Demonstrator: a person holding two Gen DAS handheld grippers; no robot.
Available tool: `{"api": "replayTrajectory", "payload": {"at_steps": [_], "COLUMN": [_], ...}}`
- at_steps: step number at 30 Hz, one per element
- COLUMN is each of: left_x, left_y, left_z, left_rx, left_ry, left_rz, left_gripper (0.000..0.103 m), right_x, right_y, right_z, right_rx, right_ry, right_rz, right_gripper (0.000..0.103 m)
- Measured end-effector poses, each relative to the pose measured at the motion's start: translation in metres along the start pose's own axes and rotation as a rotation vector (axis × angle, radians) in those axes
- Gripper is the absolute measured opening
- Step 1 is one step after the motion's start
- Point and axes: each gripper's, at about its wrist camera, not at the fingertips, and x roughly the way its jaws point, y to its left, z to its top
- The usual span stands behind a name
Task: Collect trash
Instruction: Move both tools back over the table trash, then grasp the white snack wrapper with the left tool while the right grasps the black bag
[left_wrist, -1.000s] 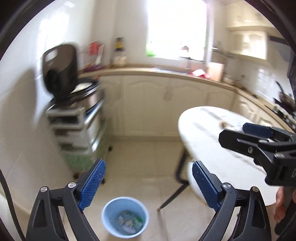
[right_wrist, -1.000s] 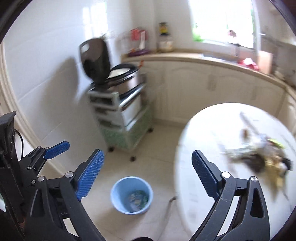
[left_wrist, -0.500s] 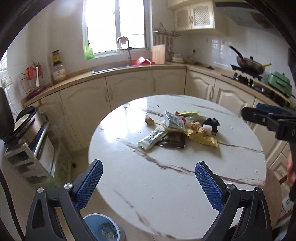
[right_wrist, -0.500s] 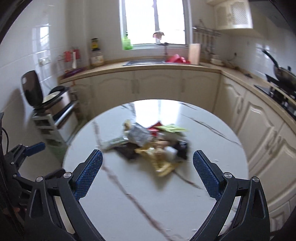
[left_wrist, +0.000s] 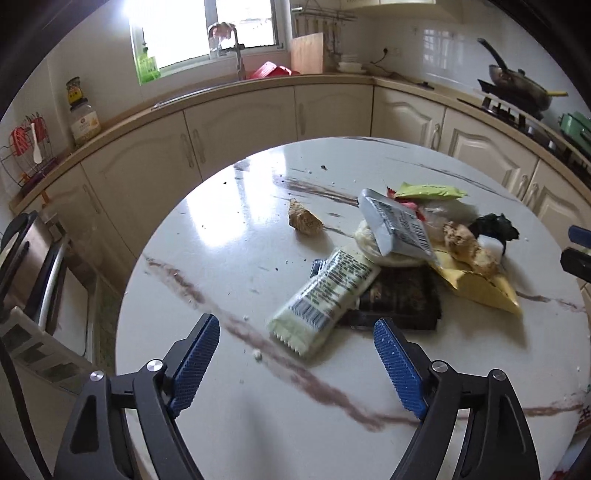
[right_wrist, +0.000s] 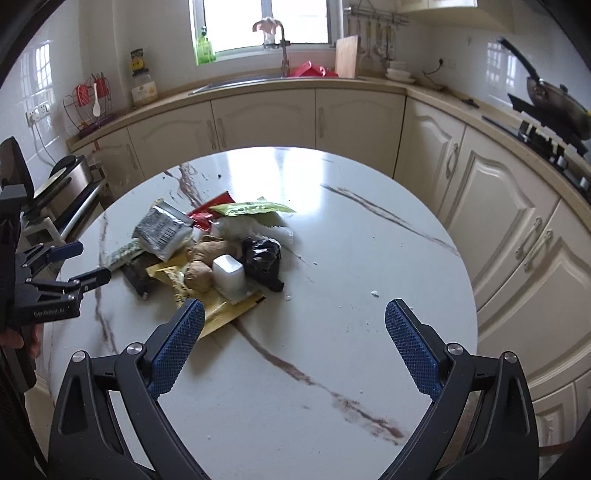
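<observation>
While both hand-held grippers hover agape, left hand-held gripper (left_wrist: 297, 363) narrowing, pale wrapper (left_wrist: 325, 291) nearest, round table (left_wrist: 229, 236) underneath.

right gripper (right_wrist: 293, 332) jaws wide, empty, above round table (right_wrist: 369, 236); trash pile (right_wrist: 214, 251) ahead-left, left gripper (right_wrist: 79, 262) beside it.

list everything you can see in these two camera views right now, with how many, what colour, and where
round table: one, white marble with reddish veins, centre
pale green wrapper: one, nearest edge of trash pile
silver packet: one, atop pile
yellow packet: one, right of pile
dark wrapper: one, under pile
black bag: one, far side
white cup: one, on yellow packet
brown chunk: one, apart, left of pile
frying pan: one, dark, stove
left gripper: blue pads, open, jaws just closing, nothing between
right gripper: blue pads, open, empty
</observation>
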Motion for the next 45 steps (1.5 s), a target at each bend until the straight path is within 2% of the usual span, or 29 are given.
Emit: {"api": "replayTrajectory", "payload": {"at_steps": [4,7,9,10,11,13,17,23,26,27,29,30,31,32,36,40,45], "left_x": [0.024,0.037,0.042,0.045,0.044,0.042,0.042,0.027,0.008,0.003,-0.008,-0.013,-0.018,-0.023,-0.045,-0.068,-0.101], "left_y": [-0.002,0.000,0.002,0.003,0.004,0.002,0.003,0.006,0.006,0.007,0.008,0.007,0.008,0.008,0.006,0.004,0.005], "left_z": [0.013,0.019,0.024,0.026,0.026,0.026,0.025,0.010,0.000,-0.002,-0.007,-0.008,-0.012,-0.014,-0.023,-0.032,-0.054], "left_rx": [0.032,0.040,0.041,0.037,0.034,0.036,0.036,0.018,0.007,-0.001,-0.008,-0.010,-0.015,-0.021,-0.037,-0.044,-0.061], "left_ry": [0.011,0.026,0.026,0.028,0.027,0.026,0.010,-0.005,-0.026,-0.031,-0.044,-0.048,-0.056,-0.058,-0.075,-0.096,-0.129], "left_rz": [0.003,-0.023,-0.040,-0.063,-0.086,-0.136,-0.107,-0.128,-0.146,-0.156,-0.162,-0.160,-0.161,-0.170,-0.176,-0.188,-0.208], "left_gripper": [0.075,0.074,0.069,0.063,0.050,0.035,0.020,0.018,0.018,0.018,0.018,0.018,0.018,0.018,0.018,0.018,0.018], "right_x": [0.015,0.021,0.026,0.028,0.031,0.036,0.047,0.058,0.067,0.071,0.074,0.075,0.074,0.073,0.063,0.034,-0.010], "right_y": [-0.010,-0.011,-0.013,-0.013,-0.012,-0.012,-0.011,-0.013,-0.018,-0.018,-0.019,-0.020,-0.019,-0.017,-0.011,-0.018,-0.013], "right_z": [0.005,0.008,0.010,0.011,0.012,0.013,0.015,0.021,0.026,0.027,0.027,0.027,0.028,0.027,0.024,0.018,0.017], "right_rx": [0.004,0.006,0.003,0.000,-0.005,-0.009,-0.003,0.037,0.085,0.094,0.110,0.118,0.117,0.097,0.056,0.064,0.052], "right_ry": [0.014,0.021,0.027,0.033,0.038,0.049,0.076,0.077,0.084,0.097,0.099,0.103,0.101,0.104,0.093,0.028,-0.028], "right_rz": [0.002,0.009,0.012,0.016,0.026,0.035,0.054,0.087,0.133,0.138,0.160,0.169,0.179,0.176,0.143,0.070,0.081], "right_gripper": [0.098,0.098,0.098,0.098,0.098,0.098,0.098,0.096,0.083,0.075,0.069,0.054,0.027,0.022,0.022,0.022,0.022]}}
